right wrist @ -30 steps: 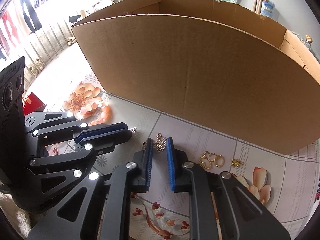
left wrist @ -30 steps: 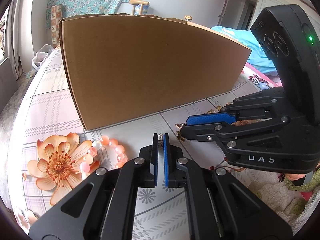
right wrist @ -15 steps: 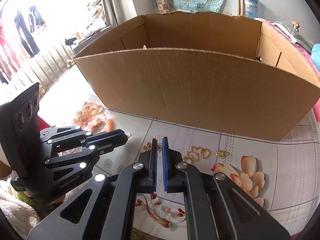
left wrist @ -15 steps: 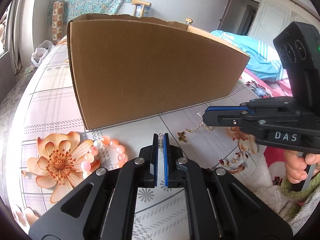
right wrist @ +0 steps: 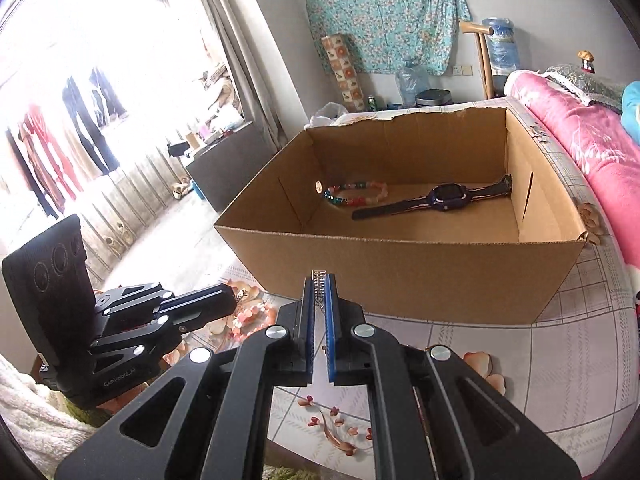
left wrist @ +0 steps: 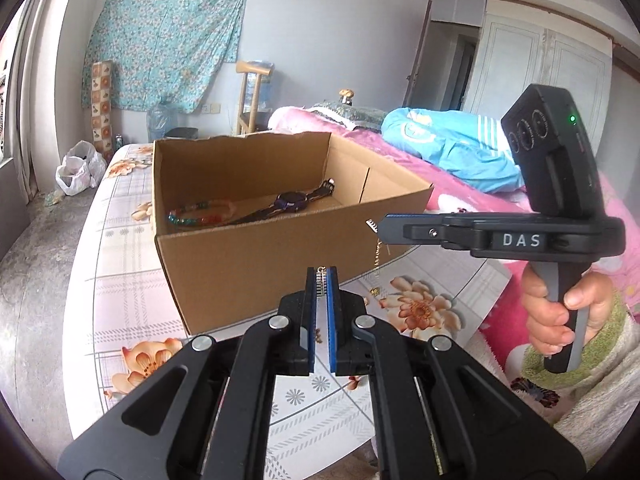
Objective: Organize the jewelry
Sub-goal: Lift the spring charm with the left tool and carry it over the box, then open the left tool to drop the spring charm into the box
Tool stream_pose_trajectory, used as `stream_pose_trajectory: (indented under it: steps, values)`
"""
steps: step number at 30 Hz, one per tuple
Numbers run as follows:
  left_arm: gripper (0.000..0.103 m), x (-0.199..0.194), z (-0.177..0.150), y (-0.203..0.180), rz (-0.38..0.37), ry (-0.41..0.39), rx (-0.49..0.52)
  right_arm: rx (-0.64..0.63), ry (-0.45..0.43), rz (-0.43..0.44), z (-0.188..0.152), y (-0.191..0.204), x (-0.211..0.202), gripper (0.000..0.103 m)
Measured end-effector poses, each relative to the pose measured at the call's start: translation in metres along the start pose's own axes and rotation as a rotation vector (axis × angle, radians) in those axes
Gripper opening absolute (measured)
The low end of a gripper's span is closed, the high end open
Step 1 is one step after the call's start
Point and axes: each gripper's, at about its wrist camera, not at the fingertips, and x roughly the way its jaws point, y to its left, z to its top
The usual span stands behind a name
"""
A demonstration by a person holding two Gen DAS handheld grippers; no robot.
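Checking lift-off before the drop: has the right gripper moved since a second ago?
Yes. The right gripper, shut on a small rhinestone piece, rose: its view now looks over the cardboard box rim onto the watch.

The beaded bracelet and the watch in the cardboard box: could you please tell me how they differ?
The beaded bracelet is a closed loop of multicoloured beads; the watch is dark, with its strap laid out straight. The bracelet lies near the cardboard box's left inner wall, the watch further right. Both rest flat on the box floor.
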Motion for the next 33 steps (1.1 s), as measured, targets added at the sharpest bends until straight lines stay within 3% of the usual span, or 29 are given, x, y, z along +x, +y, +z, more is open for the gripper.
stream_pose_trajectory:
  steps: [3, 7, 12, 16, 21, 23, 26, 28, 29, 33]
  values:
    - [0.004, -0.008, 0.017, -0.002, -0.036, -0.044, 0.003, 0.019, -0.048, 0.097, 0.010, 0.000, -0.011, 0.005]
    - [0.004, -0.007, 0.042, 0.001, -0.057, -0.081, 0.005, 0.032, -0.087, 0.159, 0.032, -0.007, -0.021, 0.005]
    - [0.004, 0.018, 0.072, 0.011, -0.013, -0.049, 0.014, 0.064, -0.071, 0.179, 0.058, -0.020, -0.014, 0.005]
    - [0.004, 0.044, 0.090, 0.028, 0.014, 0.020, -0.007, 0.051, -0.024, 0.133, 0.077, -0.023, 0.006, 0.005]
    - [0.004, 0.090, 0.101, 0.058, 0.012, 0.176, -0.069, 0.049, 0.085, 0.043, 0.099, -0.026, 0.050, 0.005]
    - [0.004, 0.106, 0.101, 0.066, 0.059, 0.225, -0.071, 0.029, 0.137, 0.002, 0.105, -0.027, 0.070, 0.006]
    - [0.008, 0.117, 0.100, 0.073, 0.096, 0.247, -0.068, 0.014, 0.160, -0.066, 0.108, -0.031, 0.087, 0.007]
    - [0.019, 0.116, 0.098, 0.075, 0.112, 0.244, -0.079, 0.020, 0.148, -0.088, 0.107, -0.033, 0.086, 0.007]
    - [0.020, 0.112, 0.098, 0.076, 0.115, 0.234, -0.084, 0.026, 0.136, -0.088, 0.106, -0.034, 0.082, 0.007]
    - [0.026, 0.094, 0.099, 0.078, 0.124, 0.186, -0.094, 0.053, 0.074, -0.084, 0.101, -0.037, 0.059, 0.016]
